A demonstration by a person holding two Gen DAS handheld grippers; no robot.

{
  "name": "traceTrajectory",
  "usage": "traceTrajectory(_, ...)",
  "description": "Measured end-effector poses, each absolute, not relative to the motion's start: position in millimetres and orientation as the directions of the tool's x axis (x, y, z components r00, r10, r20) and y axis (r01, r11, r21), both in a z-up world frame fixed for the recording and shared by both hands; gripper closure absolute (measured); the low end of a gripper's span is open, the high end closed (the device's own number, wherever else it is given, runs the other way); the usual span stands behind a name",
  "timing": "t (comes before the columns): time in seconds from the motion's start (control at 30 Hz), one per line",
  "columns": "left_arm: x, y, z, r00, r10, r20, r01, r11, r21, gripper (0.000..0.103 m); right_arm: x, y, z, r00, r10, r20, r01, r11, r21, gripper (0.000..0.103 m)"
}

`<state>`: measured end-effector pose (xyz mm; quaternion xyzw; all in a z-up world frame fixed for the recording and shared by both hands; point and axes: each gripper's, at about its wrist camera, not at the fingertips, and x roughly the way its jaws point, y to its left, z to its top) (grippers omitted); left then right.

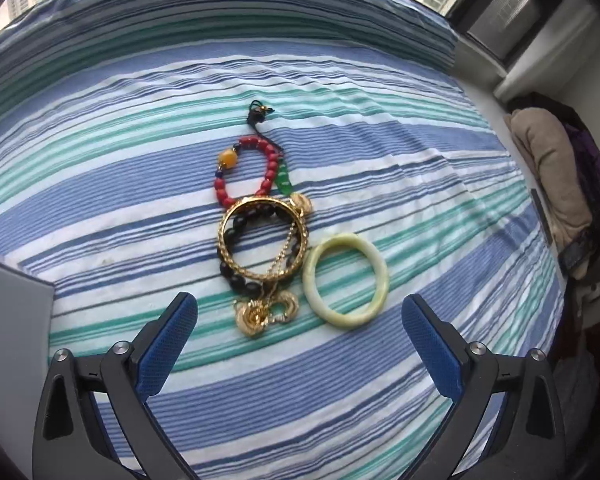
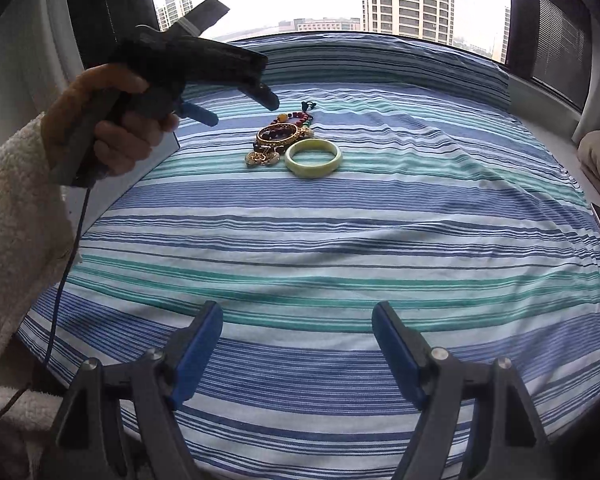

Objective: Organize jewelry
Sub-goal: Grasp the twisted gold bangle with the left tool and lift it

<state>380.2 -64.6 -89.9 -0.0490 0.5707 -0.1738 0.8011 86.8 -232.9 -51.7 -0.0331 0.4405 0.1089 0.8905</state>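
A pile of jewelry lies on the striped cloth (image 1: 100, 184). A red bead bracelet (image 1: 247, 174) with a yellow bead is farthest from me. A gold bangle (image 1: 263, 239) lies over a black bead bracelet (image 1: 236, 276) and a gold chain (image 1: 265, 312). A pale green jade bangle (image 1: 345, 280) rests apart to the right. My left gripper (image 1: 300, 312) hovers open just short of the pile, nothing between its blue pads. In the right wrist view the pile (image 2: 278, 138) and jade bangle (image 2: 313, 157) are far ahead. My right gripper (image 2: 298, 318) stands open and empty over the cloth.
A grey-white box corner (image 1: 12, 312) sits at the left of the cloth. A folded beige cloth (image 1: 548, 172) lies on the sill to the right. A hand in a fleecy white sleeve (image 2: 16, 220) holds the left gripper (image 2: 244, 110), a cable hanging from it.
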Motion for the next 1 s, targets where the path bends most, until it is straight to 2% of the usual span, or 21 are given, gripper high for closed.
traceTrajectory(0.17,419,-80,-122,0.236,-0.221,-0.946,0.179,0.967,-0.181,0.001,90,-244,-55,0.580,0.162,-0.798,-0.205,0.978,0.049,0.024)
traceTrajectory(0.33,424,-83,-134,0.227,-0.181,-0.957,0.178,0.974,-0.142,0.004,93,-252,-61,0.569,0.165,-0.805,-0.198,0.978,0.060,0.024)
traceTrajectory(0.37,424,-84,-135,0.225,-0.174,-0.959,0.183,0.974,-0.134,0.013,94,-252,-62,0.568,0.165,-0.806,-0.197,0.978,0.061,0.024)
traceTrajectory(0.4,424,-84,-138,0.214,-0.173,-0.961,0.188,0.973,-0.133,0.031,94,-253,-63,0.568,0.166,-0.806,-0.197,0.978,0.063,0.024)
traceTrajectory(0.43,424,-84,-141,0.204,-0.171,-0.964,0.187,0.973,-0.133,0.032,94,-254,-63,0.567,0.167,-0.806,-0.196,0.978,0.065,0.024)
traceTrajectory(0.67,408,-61,-128,0.260,-0.174,-0.950,0.124,0.981,-0.146,0.033,91,-259,-60,0.581,0.164,-0.797,-0.184,0.981,0.068,0.024)
traceTrajectory(1.0,332,-32,-85,0.331,-0.174,-0.927,0.168,0.978,-0.124,0.033,88,-257,-58,0.584,0.172,-0.794,-0.189,0.979,0.073,0.024)
